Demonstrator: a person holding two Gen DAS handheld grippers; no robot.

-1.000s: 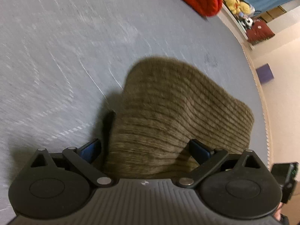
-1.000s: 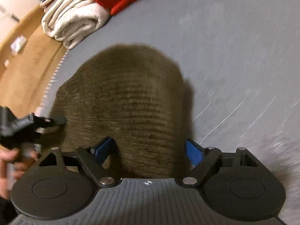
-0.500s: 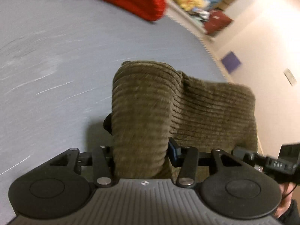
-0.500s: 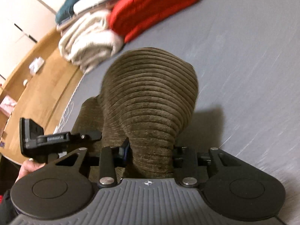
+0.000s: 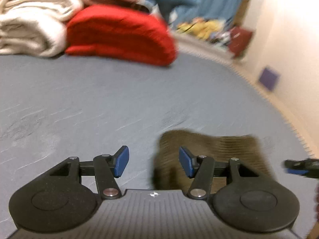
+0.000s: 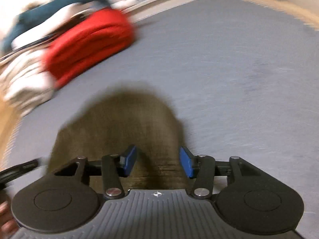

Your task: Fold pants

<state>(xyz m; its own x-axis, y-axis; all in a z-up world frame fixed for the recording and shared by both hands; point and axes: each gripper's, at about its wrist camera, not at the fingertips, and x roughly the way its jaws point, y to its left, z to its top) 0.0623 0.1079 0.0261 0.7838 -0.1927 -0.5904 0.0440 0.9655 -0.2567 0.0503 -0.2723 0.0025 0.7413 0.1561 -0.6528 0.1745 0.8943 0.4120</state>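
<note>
The left gripper (image 5: 153,164) has jaws that have just been opening a little; they stand spread with only bare bedding between the blue pads (image 5: 121,164), and nothing is pinched. The folded olive-brown corduroy pants (image 5: 217,149) lie just past and to the right of its right pad, flat on the grey-blue bed sheet (image 5: 99,103). The right gripper (image 6: 157,164) likewise has jaws just parted a little, spread with the ribbed brown fabric lying below and between the pads without either pad pressing it, as far as the blur allows. In its view the pants spread forward and left as a rounded mound. Farther off on the bed sit a folded red knitted blanket (image 5: 119,35) and, touching it, a stack of cream-white folded blankets (image 5: 30,23).
</note>
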